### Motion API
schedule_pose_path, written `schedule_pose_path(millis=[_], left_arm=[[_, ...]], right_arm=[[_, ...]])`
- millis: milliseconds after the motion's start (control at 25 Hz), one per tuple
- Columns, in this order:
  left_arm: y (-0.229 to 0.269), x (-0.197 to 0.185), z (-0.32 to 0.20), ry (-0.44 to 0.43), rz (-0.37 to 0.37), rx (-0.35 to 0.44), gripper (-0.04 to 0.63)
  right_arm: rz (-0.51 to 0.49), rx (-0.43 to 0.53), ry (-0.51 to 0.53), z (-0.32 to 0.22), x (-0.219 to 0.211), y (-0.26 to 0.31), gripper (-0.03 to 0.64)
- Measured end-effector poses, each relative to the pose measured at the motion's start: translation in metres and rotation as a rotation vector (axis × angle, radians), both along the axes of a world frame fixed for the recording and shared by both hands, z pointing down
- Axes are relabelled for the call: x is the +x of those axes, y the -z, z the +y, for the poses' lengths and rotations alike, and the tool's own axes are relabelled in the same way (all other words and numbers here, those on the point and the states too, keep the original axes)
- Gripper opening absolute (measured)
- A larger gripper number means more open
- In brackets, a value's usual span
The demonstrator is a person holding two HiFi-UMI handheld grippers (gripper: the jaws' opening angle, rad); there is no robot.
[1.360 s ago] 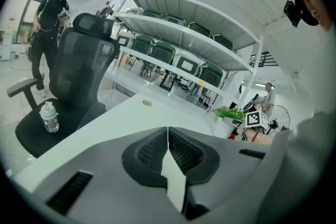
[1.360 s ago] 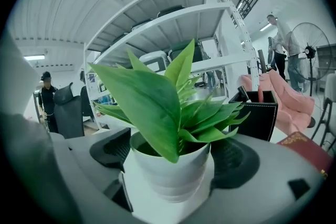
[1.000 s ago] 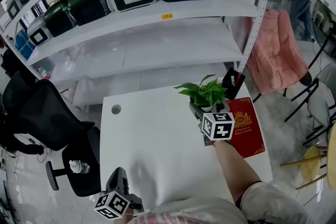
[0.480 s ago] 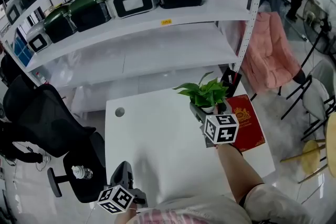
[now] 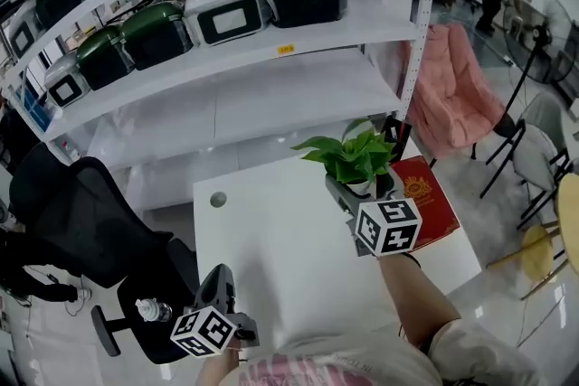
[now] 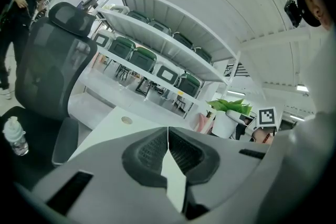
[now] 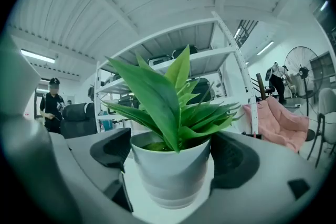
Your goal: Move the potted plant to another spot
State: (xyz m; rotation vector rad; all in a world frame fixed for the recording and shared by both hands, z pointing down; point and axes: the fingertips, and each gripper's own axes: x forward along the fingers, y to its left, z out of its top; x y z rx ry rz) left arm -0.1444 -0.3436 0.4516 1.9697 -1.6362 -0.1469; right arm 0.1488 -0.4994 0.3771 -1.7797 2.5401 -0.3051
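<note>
The potted plant (image 5: 351, 158), green leaves in a small white pot (image 7: 170, 170), hangs clear above the white table (image 5: 271, 249) near its far right part. My right gripper (image 5: 364, 188) is shut on the pot, with its dark pads (image 7: 111, 148) pressed on both sides in the right gripper view. My left gripper (image 5: 220, 287) is shut and holds nothing, low at the table's near left edge. In the left gripper view its jaws (image 6: 168, 147) meet, and the plant (image 6: 229, 113) shows off to the right.
A red book (image 5: 434, 203) lies on the table's right side, below the plant. A white shelf unit (image 5: 235, 59) with green and white cases stands behind. A black office chair (image 5: 81, 212) and a water bottle (image 5: 152, 311) are at left, a pink chair (image 5: 452, 99) at right.
My right gripper has lifted the plant higher off the table. The left gripper has risen a little at the near left edge.
</note>
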Motion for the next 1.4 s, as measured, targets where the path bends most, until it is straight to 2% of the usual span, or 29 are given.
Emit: schedule_pose_path(millis=[440,800,1080,1400], left_arm=[[0.025,-0.024,-0.008,-0.112,0.02,0.09,0.025],[0.03,-0.047,0.001,-0.188,0.042,0.103,0.025],[0.03,-0.077,0.017,-0.218,0.039,0.111,0.025],[0.029,-0.114,0.031,-0.192,0.038,0.121,0.025]], right_arm=[[0.004,0.067,-0.013,0.054,-0.051,0.033,0.492],[0.007,0.08,-0.016,0.093,-0.095,0.043,0.494],[0.006,0.09,-0.022,0.122,-0.132,0.042,0.492],[0.002,0.102,0.017,0.135,-0.176,0.041,0.494]])
